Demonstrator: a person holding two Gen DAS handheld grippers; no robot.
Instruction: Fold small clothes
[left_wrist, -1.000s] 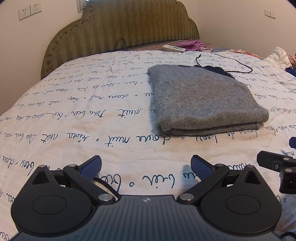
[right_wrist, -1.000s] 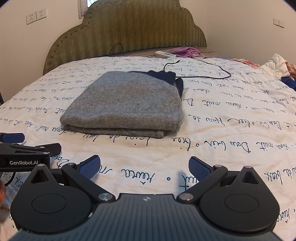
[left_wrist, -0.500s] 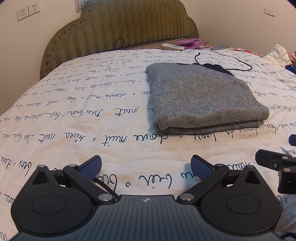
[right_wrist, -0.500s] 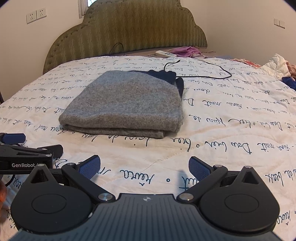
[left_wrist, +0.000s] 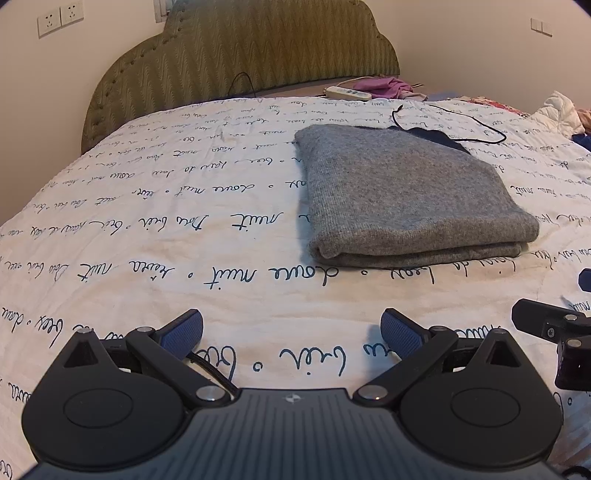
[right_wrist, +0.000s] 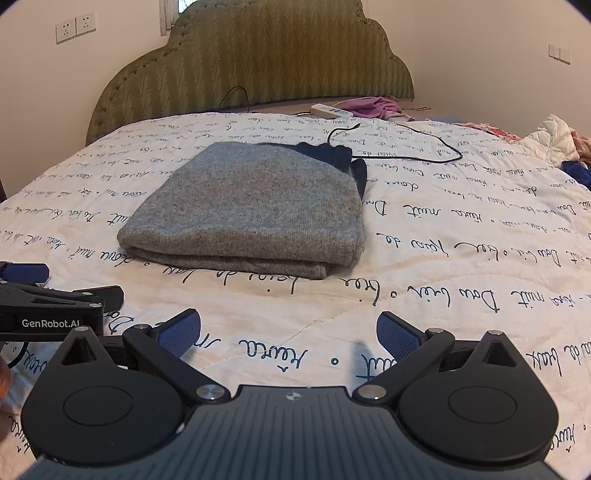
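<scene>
A grey knit garment (left_wrist: 406, 192) lies folded into a flat rectangle on the white bedspread (left_wrist: 147, 229), with a dark navy part showing at its far edge. It also shows in the right wrist view (right_wrist: 255, 210). My left gripper (left_wrist: 291, 330) is open and empty, low over the bedspread, short of the garment's near left corner. My right gripper (right_wrist: 288, 330) is open and empty, short of the garment's near right corner. Each gripper shows at the edge of the other's view, the right one (left_wrist: 554, 328) and the left one (right_wrist: 51, 306).
A black cable (right_wrist: 399, 147) loops on the bedspread behind the garment. A white power strip (right_wrist: 328, 110) and purple cloth (right_wrist: 373, 105) lie by the green headboard (right_wrist: 258, 66). A pile of clothes (right_wrist: 557, 144) sits at the far right.
Both grippers have risen or drawn back very slightly; the garment sits a touch higher in both views. The garment has not moved and both grippers stay open.
</scene>
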